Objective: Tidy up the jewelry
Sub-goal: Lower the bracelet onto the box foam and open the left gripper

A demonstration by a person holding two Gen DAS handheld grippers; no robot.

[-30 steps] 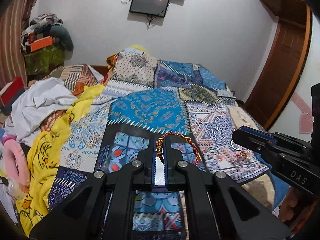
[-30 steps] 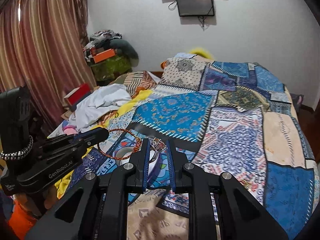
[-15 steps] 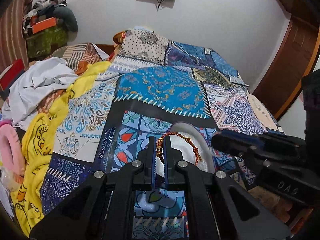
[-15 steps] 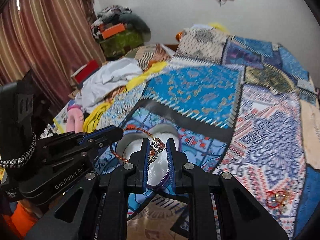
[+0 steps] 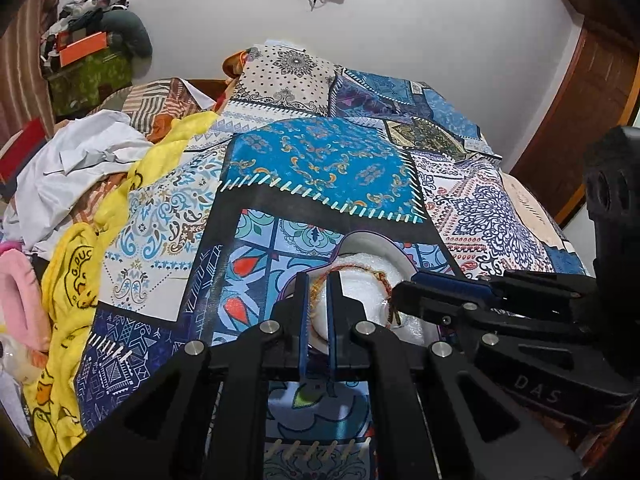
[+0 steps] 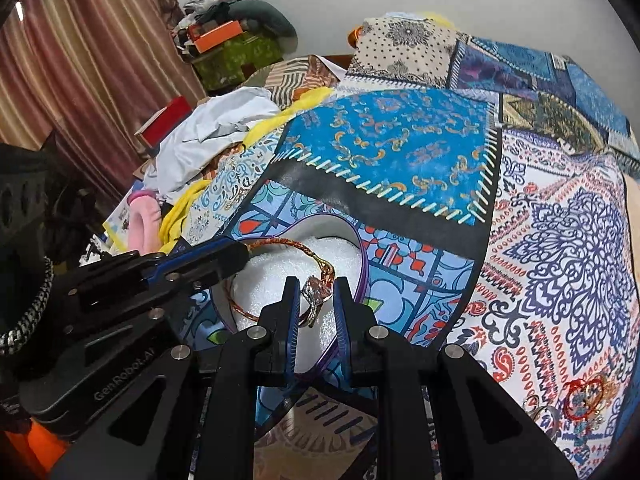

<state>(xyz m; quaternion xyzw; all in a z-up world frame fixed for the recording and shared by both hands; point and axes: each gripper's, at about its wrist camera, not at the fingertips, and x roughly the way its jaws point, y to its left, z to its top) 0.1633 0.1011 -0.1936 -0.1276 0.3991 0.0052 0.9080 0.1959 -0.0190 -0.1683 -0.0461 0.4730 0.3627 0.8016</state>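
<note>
A white heart-shaped box with a purple rim and white foam inside lies on the patchwork bedspread. My left gripper is shut on an orange-red braided bracelet, whose loop hangs over the foam. In the right wrist view the bracelet curves across the box. My right gripper is shut on a ring with a large stone, just above the foam. The two grippers stand side by side over the box, the left gripper reaching in from the left.
A small heap of other jewelry lies on the bedspread to the right. White cloth and a yellow garment are piled along the left side. Beyond the bed's right edge is a wooden door, and a striped curtain hangs at left.
Both grippers have come down and tipped toward the bed. The white box has come into view beneath them, and the bracelet and ring now hang over its foam.
</note>
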